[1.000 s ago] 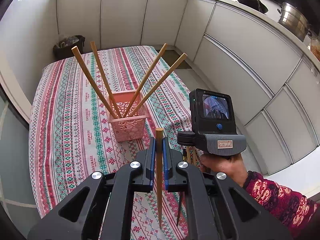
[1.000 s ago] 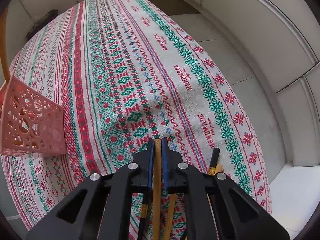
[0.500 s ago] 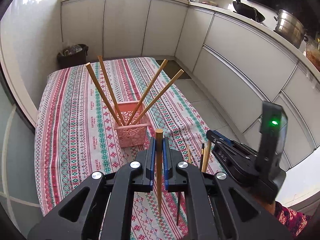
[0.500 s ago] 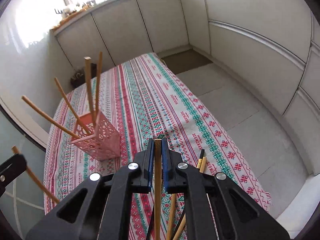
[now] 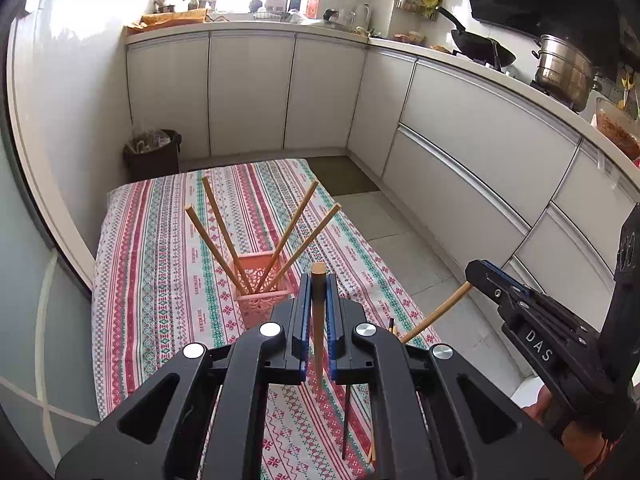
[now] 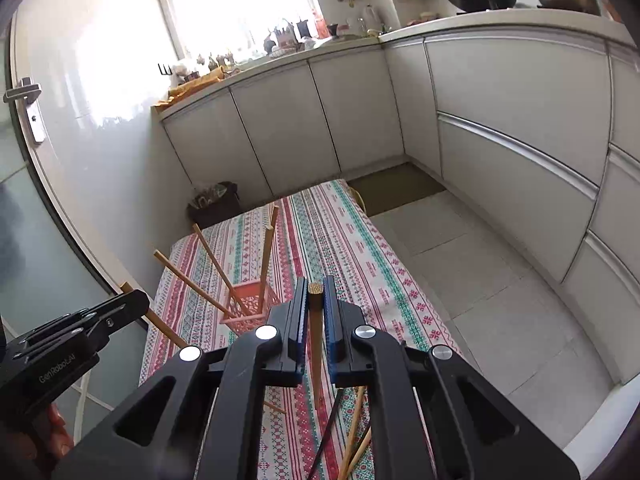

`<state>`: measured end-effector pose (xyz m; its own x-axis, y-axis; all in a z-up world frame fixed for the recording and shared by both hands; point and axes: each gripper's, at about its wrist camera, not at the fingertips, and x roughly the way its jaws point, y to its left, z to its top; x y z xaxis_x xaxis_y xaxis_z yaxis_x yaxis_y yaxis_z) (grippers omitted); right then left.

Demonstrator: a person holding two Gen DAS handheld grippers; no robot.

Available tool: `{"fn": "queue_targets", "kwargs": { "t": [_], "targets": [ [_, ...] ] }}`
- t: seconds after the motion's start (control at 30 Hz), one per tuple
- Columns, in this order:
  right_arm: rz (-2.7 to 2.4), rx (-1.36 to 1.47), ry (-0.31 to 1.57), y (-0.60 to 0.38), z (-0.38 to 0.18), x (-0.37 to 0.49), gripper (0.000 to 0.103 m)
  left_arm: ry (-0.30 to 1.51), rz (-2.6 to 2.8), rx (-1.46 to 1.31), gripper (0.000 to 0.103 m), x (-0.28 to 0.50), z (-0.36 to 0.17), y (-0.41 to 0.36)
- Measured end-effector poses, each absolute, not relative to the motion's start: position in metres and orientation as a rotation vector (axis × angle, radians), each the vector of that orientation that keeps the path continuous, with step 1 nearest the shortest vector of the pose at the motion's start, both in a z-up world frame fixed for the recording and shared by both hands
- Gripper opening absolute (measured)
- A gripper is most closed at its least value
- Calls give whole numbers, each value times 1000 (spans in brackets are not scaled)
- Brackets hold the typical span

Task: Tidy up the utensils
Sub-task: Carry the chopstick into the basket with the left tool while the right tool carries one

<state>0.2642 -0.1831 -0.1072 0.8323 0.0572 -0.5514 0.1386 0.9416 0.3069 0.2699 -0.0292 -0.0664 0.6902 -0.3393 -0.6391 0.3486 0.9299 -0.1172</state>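
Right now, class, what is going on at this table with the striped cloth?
A person is sorting chopsticks with two handheld grippers. The left gripper has its jaws shut on one light wooden chopstick, and the right gripper is shut on another wooden chopstick. Both are held above the table with the red, green and white patterned cloth. Four wooden chopsticks already lean in the pink perforated plastic basket. A few more chopsticks lie loose on the cloth near the person.

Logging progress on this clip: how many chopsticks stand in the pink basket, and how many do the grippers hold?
Chopsticks standing in the pink basket: 4
Held chopstick in the left gripper: 1
Held chopstick in the right gripper: 1
Total: 6
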Motion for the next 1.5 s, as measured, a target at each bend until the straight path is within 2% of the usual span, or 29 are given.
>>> {"fn": "queue_targets", "kwargs": {
  "t": [0.23, 0.53, 0.73, 1.17, 1.3, 1.5],
  "targets": [
    [-6, 347, 513, -185, -59, 273, 8, 638, -378, 19, 6, 282, -25, -25],
    [32, 364, 443, -181, -23, 288, 8, 553, -344, 14, 6, 305, 8, -20],
    [51, 371, 420, -179, -16, 306, 8, 545, -296, 12, 6, 333, 3, -17],
    [68, 364, 402, -164, -25, 340, 8, 623, -203, -10, 7, 386, -53, -10],
    [62, 360, 410, -160, -32, 351, 8, 605, -196, -42, 11, 382, -50, -1],
    [68, 365, 421, -150, -44, 365, 8, 571, -203, -87, 12, 379, -33, 12]
  ]
}}
